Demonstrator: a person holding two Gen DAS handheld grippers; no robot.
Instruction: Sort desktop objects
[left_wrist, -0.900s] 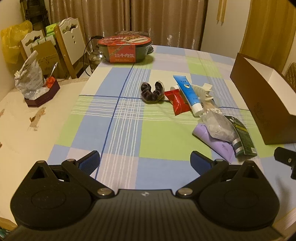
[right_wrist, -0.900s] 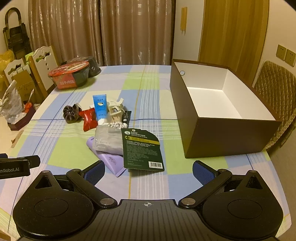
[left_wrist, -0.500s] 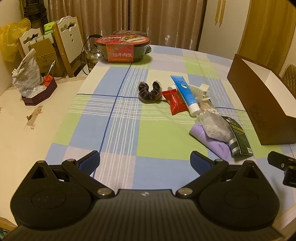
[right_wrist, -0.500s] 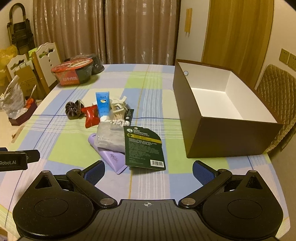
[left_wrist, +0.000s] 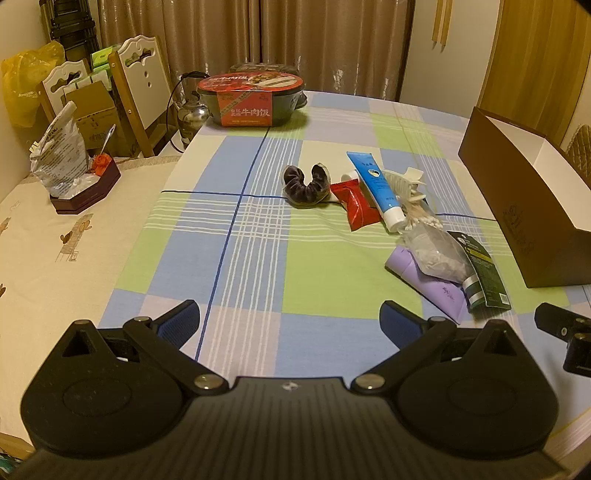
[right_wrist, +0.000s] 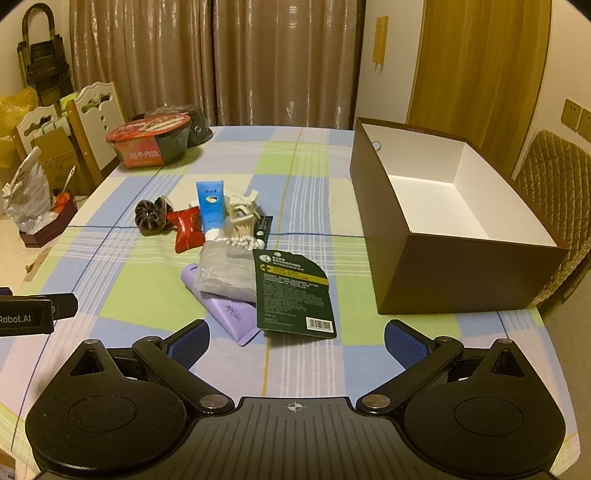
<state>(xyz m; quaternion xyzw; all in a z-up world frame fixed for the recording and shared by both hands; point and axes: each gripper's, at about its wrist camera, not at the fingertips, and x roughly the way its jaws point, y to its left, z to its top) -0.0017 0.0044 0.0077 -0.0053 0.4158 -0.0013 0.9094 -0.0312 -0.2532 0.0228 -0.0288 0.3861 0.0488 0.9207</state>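
1. My left tool (left_wrist: 289, 320) hangs above the near edge of the desk (left_wrist: 207, 236), blue pads spread wide, nothing between them.
2. My right tool (right_wrist: 295, 341) is likewise spread and empty, low over the checked cloth, with the pile just ahead of it.
3. The pile sits mid-desk: a dark velvet scrunchie (right_wrist: 149, 217) at its left end, touching a glossy red sachet (right_wrist: 187, 229).
4. A blue tube (right_wrist: 210, 206) with a white cap lies beside the sachet, next to a cream hair claw (right_wrist: 242, 210) and a bundle of cotton swabs (right_wrist: 242, 240).
5. Nearer me, a clear bag of grey-white stuff (right_wrist: 225, 273) rests on a lilac tube (right_wrist: 231, 314); a dark green packet (right_wrist: 293, 293) with a yellow band and barcode overlaps both.
6. The open brown box (right_wrist: 461, 273), white inside, stands to the right of the pile, apart from it.
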